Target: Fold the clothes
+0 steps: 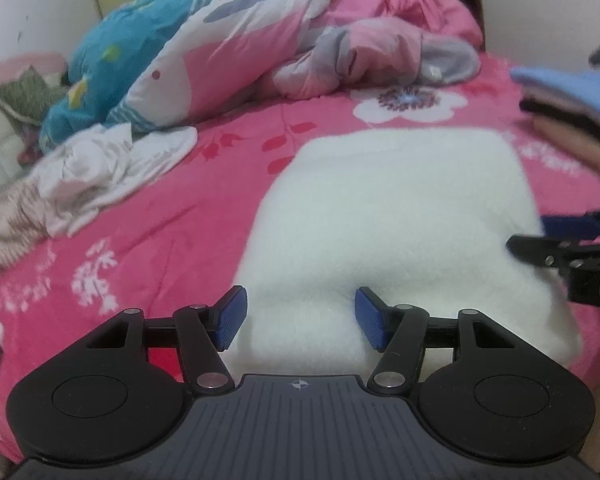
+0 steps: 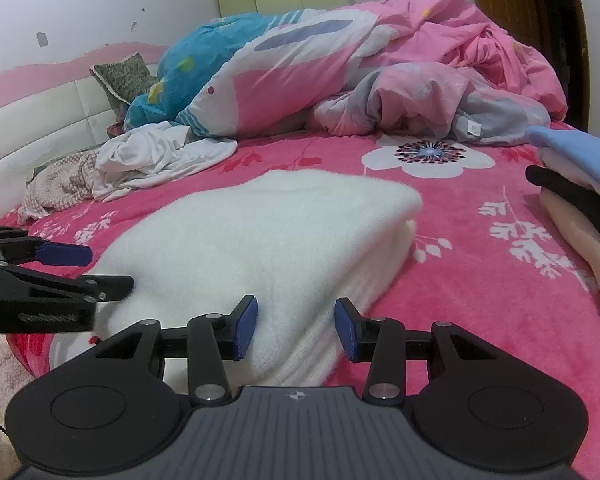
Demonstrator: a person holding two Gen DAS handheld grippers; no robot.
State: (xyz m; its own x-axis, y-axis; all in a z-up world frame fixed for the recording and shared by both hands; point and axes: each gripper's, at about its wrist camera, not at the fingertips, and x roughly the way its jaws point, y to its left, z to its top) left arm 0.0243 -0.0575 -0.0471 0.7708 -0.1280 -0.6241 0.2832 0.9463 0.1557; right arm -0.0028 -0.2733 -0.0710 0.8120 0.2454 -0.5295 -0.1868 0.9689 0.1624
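Both grippers sit at the near edge of the folded white fleece [image 2: 260, 232], which lies flat on the pink floral bedspread [image 2: 460, 264]. Left gripper [image 1: 300, 318]: jaws spread, fleece edge between the pads, no pinch evident. Right gripper [image 2: 296, 328]: jaws likewise apart over the near corner, holding nothing. Risk: closing on the top layer only would peel the fold open; thick pile may slip from a shallow bite. Stack of folded clothes [image 2: 580, 176] stands to the right, well apart. Unfolded white garment [image 2: 152, 160] lies further left, rumpled quilts [image 2: 340, 68] beyond
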